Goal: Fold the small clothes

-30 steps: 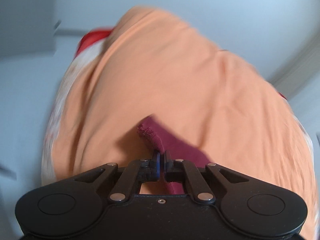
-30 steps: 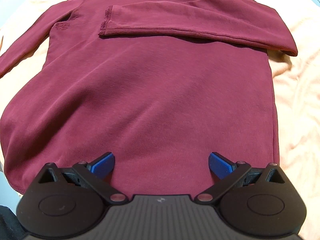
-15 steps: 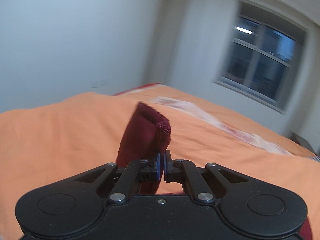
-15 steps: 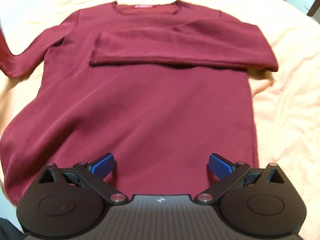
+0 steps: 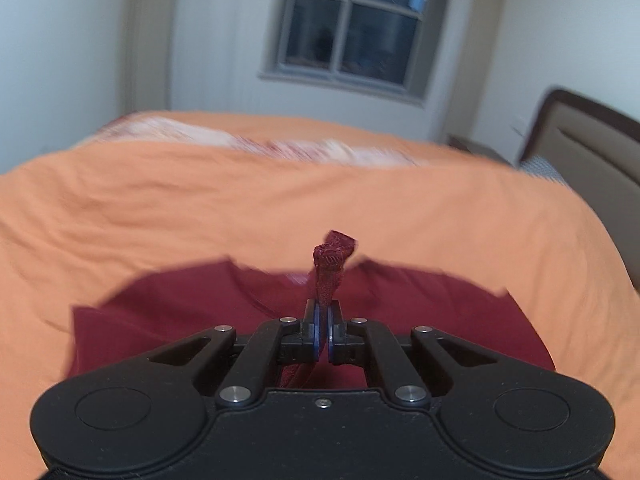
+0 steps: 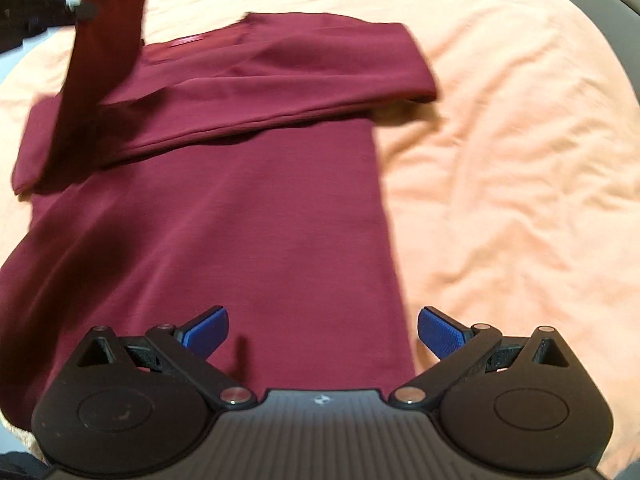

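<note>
A maroon long-sleeved shirt [image 6: 224, 216] lies flat on an orange bedspread [image 6: 500, 160], one sleeve [image 6: 280, 92] folded across its chest. My left gripper [image 5: 323, 316] is shut on the cuff [image 5: 332, 256] of the other sleeve, which sticks up between the pads. In the right wrist view that lifted sleeve [image 6: 96, 76] hangs from the left gripper [image 6: 82, 10] at the top left, above the shirt's shoulder. My right gripper [image 6: 322, 334] hovers open over the shirt's hem, its blue pads [image 6: 438, 330] wide apart with nothing between them.
The orange bedspread [image 5: 280, 200] extends all around the shirt, with a white and red patterned strip [image 5: 256, 142] at its far side. A window [image 5: 352, 24] and a pale wall stand beyond the bed. A brown headboard [image 5: 592, 148] is at the right.
My left gripper has lifted the sleeve cuff off the bed and swung it up over the shirt's shoulder. The right gripper has stayed open and shifted a little to the right above the hem.
</note>
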The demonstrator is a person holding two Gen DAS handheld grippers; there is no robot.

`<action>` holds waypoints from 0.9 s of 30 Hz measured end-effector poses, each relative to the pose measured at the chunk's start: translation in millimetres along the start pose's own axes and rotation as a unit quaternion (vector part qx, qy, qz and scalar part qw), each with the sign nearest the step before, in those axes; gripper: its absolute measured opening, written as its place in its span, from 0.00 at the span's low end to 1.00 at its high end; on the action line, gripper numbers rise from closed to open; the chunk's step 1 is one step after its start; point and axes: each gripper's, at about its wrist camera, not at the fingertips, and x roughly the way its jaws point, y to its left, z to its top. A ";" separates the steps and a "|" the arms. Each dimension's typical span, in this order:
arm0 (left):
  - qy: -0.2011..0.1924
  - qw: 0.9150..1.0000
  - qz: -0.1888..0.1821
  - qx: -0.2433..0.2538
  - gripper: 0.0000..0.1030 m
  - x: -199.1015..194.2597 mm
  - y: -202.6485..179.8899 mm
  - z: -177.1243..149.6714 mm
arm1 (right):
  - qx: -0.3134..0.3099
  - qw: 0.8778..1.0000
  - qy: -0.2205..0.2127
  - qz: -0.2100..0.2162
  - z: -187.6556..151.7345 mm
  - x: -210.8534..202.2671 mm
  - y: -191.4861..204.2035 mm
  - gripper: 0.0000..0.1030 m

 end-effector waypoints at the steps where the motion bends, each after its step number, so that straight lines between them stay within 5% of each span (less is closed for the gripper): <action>1: 0.011 1.000 -0.008 0.007 0.02 5.5 -7.0 -6.5 | 0.007 1.000 0.001 -0.004 -0.1 -0.1 -4.4 1.00; 6: 0.072 0.996 -0.052 0.021 0.09 30.4 -22.5 -28.3 | 0.019 1.000 0.006 -0.013 -0.4 2.6 -16.3 1.00; 8: 0.093 0.994 -0.063 0.013 0.21 34.0 -21.1 -33.4 | 0.017 1.000 0.010 -0.011 0.4 4.2 -15.4 1.00; 12: 0.106 0.992 -0.069 -0.013 0.62 23.5 -9.4 -36.4 | 0.006 1.000 0.015 -0.004 3.0 8.9 -8.7 1.00; 14: 0.103 0.993 -0.057 -0.027 0.73 14.6 3.3 -34.6 | 0.000 1.000 0.014 0.000 6.2 11.0 -5.7 1.00; 16: 0.106 0.993 -0.032 -0.042 0.82 4.6 21.1 -34.7 | -0.006 1.000 0.013 0.005 9.0 12.6 -2.0 1.00; 20: 0.128 0.987 0.050 -0.083 0.84 -7.8 76.3 -47.3 | -0.014 1.000 0.014 0.010 10.2 17.9 7.3 1.00; 25: 0.172 0.960 0.210 -0.064 0.84 -14.2 150.9 -72.4 | -0.022 1.000 0.022 0.000 13.2 21.7 14.2 1.00; 27: 0.189 0.955 0.223 -0.046 0.84 -13.8 171.3 -80.6 | -0.023 1.000 0.006 0.004 19.2 16.0 17.0 1.00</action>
